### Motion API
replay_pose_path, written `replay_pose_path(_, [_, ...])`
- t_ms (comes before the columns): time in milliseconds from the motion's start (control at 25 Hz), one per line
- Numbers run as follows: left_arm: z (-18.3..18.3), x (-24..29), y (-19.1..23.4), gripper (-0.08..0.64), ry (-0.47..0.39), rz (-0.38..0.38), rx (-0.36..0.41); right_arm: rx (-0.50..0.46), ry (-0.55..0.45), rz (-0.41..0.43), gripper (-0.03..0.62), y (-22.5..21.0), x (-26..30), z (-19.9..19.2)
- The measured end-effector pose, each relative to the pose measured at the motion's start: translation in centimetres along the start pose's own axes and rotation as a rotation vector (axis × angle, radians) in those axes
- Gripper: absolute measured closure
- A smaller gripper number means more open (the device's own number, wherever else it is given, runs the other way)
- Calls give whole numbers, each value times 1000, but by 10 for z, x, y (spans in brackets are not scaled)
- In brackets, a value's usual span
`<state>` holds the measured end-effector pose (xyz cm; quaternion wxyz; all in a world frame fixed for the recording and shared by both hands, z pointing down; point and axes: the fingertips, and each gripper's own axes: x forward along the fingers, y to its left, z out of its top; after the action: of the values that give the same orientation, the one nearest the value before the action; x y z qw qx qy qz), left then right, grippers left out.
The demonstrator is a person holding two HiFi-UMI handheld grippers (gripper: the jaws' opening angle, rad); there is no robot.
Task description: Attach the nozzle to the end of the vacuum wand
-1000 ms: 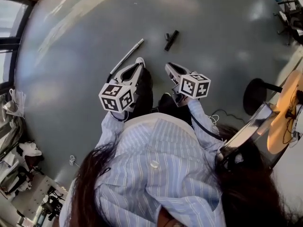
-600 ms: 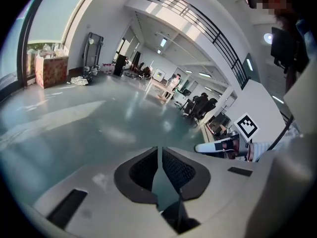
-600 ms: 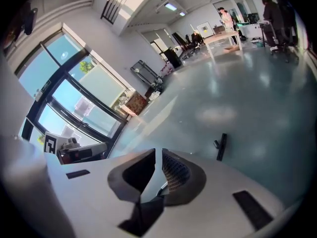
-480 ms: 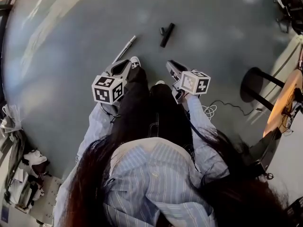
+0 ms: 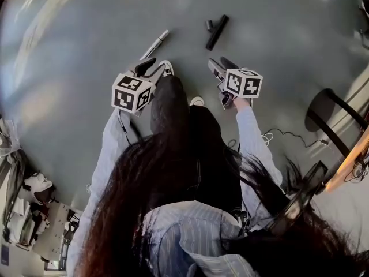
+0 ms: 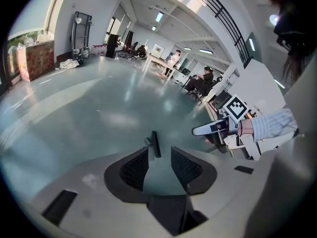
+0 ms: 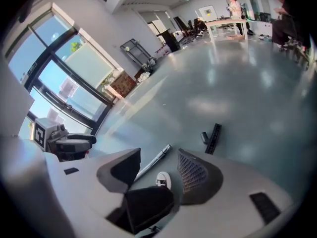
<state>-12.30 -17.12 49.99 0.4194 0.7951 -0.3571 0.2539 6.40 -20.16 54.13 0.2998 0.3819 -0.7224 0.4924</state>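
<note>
Nozzle (image 5: 217, 32): black, lying flat on the grey floor (image 5: 86, 108), clear of both grippers.
Wand (image 5: 154, 44): silver, on the floor beside the nozzle, not touching it (only the right gripper view shows both).
Left gripper (image 6: 159, 165): jaws just opening, partly apart, holding nothing.
Right gripper (image 7: 159, 157): jaws just opening, wider, empty.

Open-plan office hall, glossy grey floor (image 6: 89, 108), tall windows (image 7: 59, 78), distant desks (image 7: 223, 23) with people (image 6: 205, 77), ceiling strip lights (image 6: 159, 17)
</note>
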Motion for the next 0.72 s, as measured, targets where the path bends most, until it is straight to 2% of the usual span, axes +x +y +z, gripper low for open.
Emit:
replay_pose_path(160, [-61,71,53,437,23,42,-12,-70,29,-33,351,-57,80,-29])
replay_pose_path(400, [-130,152,136,434,45,146,8,-23,17,-112,334,-157,177,-63])
replay_pose_path(600, [-183,206,188,391,74,177,33,-49,-29,-213,304,-235,237,-68])
replay_pose_path(720, [-214,241,218,361,95,201,39,-32,-61,-270,296,-279,266,-70])
